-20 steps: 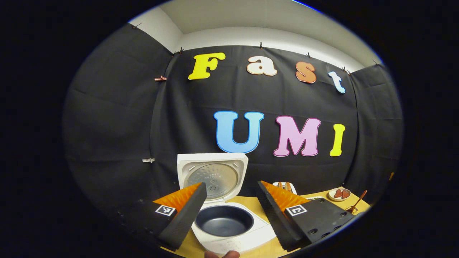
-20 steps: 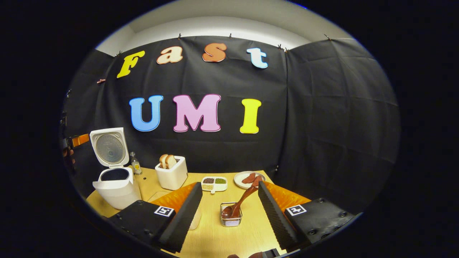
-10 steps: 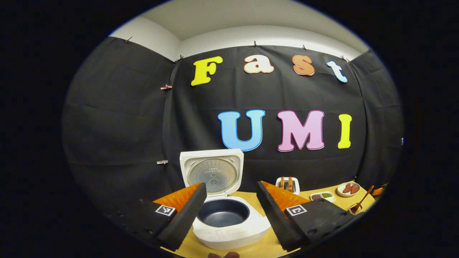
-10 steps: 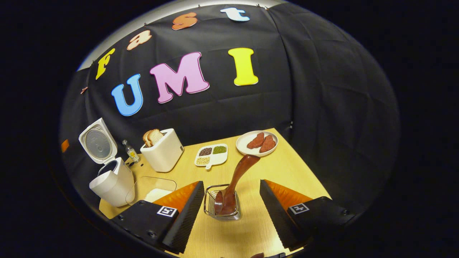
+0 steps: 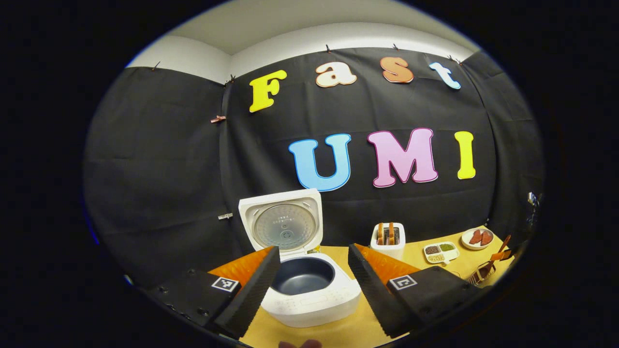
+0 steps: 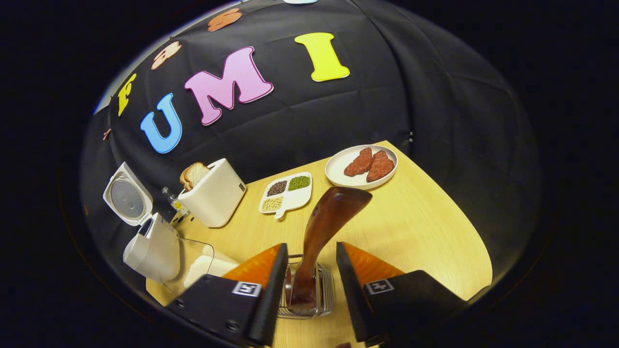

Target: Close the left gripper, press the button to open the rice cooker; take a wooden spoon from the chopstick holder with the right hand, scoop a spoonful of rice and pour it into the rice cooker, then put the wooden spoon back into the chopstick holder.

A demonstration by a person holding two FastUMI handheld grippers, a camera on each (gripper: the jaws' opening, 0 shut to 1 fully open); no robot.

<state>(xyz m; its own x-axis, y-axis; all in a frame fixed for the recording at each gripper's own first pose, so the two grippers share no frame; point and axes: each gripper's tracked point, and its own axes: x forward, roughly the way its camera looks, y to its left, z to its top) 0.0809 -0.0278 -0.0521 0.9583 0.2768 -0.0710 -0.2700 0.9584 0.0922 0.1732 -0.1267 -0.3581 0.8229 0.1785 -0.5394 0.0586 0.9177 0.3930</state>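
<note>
At bottom centre of the right gripper view, the right gripper (image 6: 309, 285) straddles the wooden spoon (image 6: 325, 227) standing in the chopstick holder (image 6: 325, 290), fingers apart and not pressing it. In the left gripper view, the left gripper (image 5: 312, 282) hangs spread before the open rice cooker (image 5: 302, 270).

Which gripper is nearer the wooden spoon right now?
Right. The right gripper has its open fingers on either side of the wooden spoon in the chopstick holder, not yet clamped. The left gripper sits open by the rice cooker, across the table.
</note>
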